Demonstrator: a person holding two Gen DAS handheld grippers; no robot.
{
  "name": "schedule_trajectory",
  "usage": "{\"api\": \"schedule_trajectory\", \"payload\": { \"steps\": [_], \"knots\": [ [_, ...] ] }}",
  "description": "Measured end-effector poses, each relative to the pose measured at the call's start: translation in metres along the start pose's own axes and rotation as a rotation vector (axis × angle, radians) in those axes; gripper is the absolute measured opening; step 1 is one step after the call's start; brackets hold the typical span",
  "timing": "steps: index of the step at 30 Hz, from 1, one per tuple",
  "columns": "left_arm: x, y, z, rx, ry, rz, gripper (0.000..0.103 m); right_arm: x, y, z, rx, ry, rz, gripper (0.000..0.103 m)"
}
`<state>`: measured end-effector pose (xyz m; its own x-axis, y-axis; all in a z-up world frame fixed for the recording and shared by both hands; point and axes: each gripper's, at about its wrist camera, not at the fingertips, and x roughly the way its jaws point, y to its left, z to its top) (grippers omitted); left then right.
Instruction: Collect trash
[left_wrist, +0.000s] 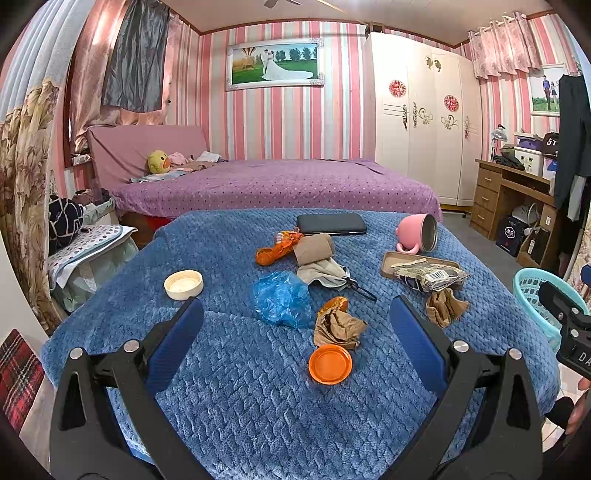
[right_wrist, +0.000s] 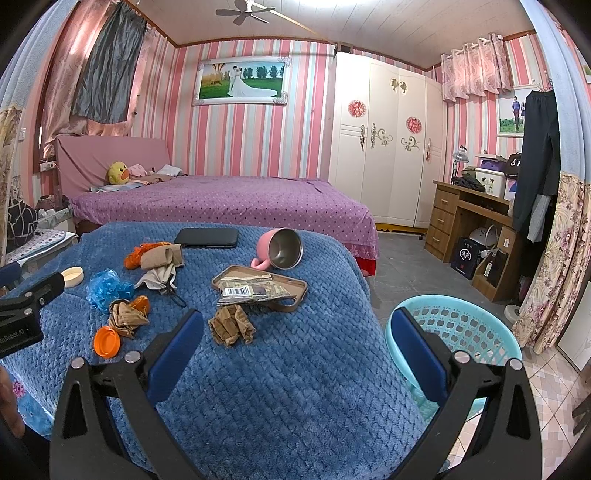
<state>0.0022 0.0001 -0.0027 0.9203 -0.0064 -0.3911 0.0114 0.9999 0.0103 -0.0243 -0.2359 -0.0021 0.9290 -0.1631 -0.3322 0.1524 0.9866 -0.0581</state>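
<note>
Nothing seems collected yet: the turquoise basket (right_wrist: 458, 328), right of the blue blanket (left_wrist: 258, 387), looks empty. From the blanket's left: cream lid (left_wrist: 183, 283), blue plastic bag (left_wrist: 281, 298), crumpled brown paper (left_wrist: 338, 326), orange lid (left_wrist: 330, 364), foil wrapper (left_wrist: 430, 275). Left gripper (left_wrist: 295, 325) and right gripper (right_wrist: 295, 328) both hang wide open, holding nothing.

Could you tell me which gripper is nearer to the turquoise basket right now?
Right. The right gripper hovers open at the blanket's edge with one finger overlapping the turquoise basket in its view. The left gripper hovers open over the blanket's middle, the basket far off to its right.
</note>
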Motion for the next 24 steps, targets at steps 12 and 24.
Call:
{"api": "schedule_trajectory", "payload": {
  "steps": [12,24],
  "knots": [
    [0.0006,-0.0008,-0.0005,0.001,0.0,0.001,0.098,0.0008,-0.0008,-0.0006,0.001,0.002,-0.001,0.099],
    [0.0004,-0.0014,-0.0005,0.0,-0.001,0.001,0.098,0.0007,-0.0008,-0.0003,0.0,0.002,-0.001,0.099]
  ]
}}
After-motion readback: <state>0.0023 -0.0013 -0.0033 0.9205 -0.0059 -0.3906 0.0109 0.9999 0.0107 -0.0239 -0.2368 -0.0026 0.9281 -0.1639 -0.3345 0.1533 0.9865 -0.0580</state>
